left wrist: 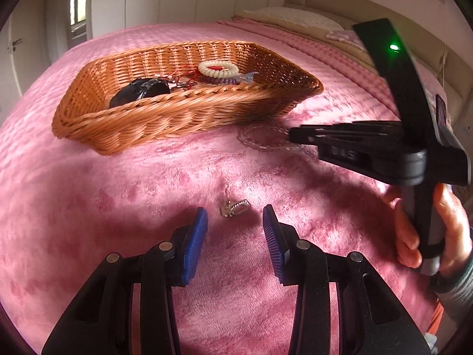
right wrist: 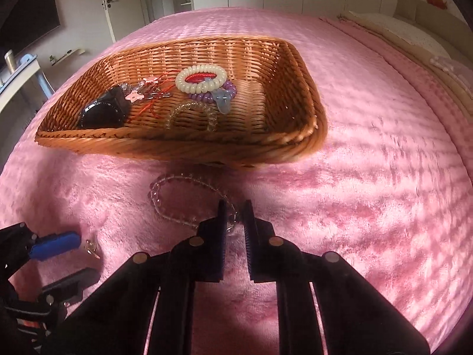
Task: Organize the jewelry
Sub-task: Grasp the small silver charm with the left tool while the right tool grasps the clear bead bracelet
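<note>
A brown wicker basket (left wrist: 165, 118) (right wrist: 295, 136) lies on the pink blanket and holds a black watch (right wrist: 100, 112), a white coil bracelet (right wrist: 201, 79), a purple coil (right wrist: 207, 96) and other pieces. In front of it a clear bead bracelet (left wrist: 260, 139) (right wrist: 165, 189) rests on the blanket. My right gripper (right wrist: 235, 216) (left wrist: 291, 136) is shut on the bracelet's near side, the strand pinched between its dark pads. A small silver jewelry piece (left wrist: 232, 207) (right wrist: 92, 248) sits on the blanket just ahead of my left gripper (left wrist: 235, 216) (right wrist: 68, 261), whose blue pads stand open on either side without touching it.
The pink plush blanket (left wrist: 118, 207) covers a wide bed. Pillows and a headboard (left wrist: 295, 17) are at the far right, white wardrobes and a door behind. A person's hand (left wrist: 414, 230) grips the right tool's handle. A desk (right wrist: 17, 82) stands at the left beyond the bed.
</note>
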`<state>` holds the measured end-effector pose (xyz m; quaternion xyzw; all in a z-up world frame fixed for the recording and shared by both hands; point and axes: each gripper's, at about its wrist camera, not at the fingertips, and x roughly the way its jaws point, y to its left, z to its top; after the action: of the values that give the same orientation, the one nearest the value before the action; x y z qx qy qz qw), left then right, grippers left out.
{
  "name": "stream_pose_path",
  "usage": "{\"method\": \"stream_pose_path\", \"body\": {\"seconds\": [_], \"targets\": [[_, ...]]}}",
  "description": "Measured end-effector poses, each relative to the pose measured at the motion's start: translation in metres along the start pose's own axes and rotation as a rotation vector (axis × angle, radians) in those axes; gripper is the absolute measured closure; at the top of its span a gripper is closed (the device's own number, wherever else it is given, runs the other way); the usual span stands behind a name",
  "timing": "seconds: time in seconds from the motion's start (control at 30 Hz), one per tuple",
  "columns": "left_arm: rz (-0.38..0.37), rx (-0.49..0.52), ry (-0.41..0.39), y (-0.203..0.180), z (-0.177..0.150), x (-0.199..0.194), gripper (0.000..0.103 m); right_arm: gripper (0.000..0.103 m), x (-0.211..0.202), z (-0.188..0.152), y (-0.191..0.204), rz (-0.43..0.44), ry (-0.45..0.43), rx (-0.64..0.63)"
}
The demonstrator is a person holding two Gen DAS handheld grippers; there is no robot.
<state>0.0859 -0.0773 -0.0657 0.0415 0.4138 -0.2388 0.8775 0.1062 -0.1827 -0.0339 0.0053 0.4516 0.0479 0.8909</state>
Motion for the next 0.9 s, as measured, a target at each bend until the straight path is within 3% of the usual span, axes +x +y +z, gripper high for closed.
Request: {"method": "stream_pose_path", "body": {"seconds": [0.07, 0.13, 0.17, 0.43, 0.7, 0.77, 0.83, 0.9], "targets": [[0.007, 0.013, 0.001, -0.002, 0.003, 0.003, 0.069, 0.094, -0.004, -0.006, -0.008, -0.004, 0.006, 0.016], [0.015, 0.028, 0.001, -0.004, 0.004, 0.005, 0.082, 0.094, -0.008, -0.012, -0.016, -0.001, 0.008, 0.033], [0.015, 0.034, 0.001, -0.005, 0.004, 0.006, 0.084, 0.094, -0.01, -0.014, -0.02, 0.005, 0.009, 0.043], [0.025, 0.05, -0.018, -0.008, 0.002, 0.004, 0.084, 0.093, -0.025, -0.034, -0.031, 0.143, 0.016, 0.045], [0.02, 0.041, -0.023, -0.006, 0.0, 0.002, 0.084, 0.089, -0.022, -0.018, -0.04, 0.131, 0.013, 0.038], [0.015, 0.037, -0.025, -0.005, -0.001, 0.001, 0.084, 0.083, -0.015, -0.01, -0.036, 0.12, 0.015, 0.014], [0.009, 0.029, -0.026, -0.004, -0.001, 0.001, 0.084, 0.061, -0.006, -0.005, -0.031, 0.127, 0.039, -0.013], [0.004, 0.025, -0.026, -0.003, -0.001, 0.001, 0.084, 0.057, 0.002, -0.004, -0.026, 0.125, 0.044, -0.034]]}}
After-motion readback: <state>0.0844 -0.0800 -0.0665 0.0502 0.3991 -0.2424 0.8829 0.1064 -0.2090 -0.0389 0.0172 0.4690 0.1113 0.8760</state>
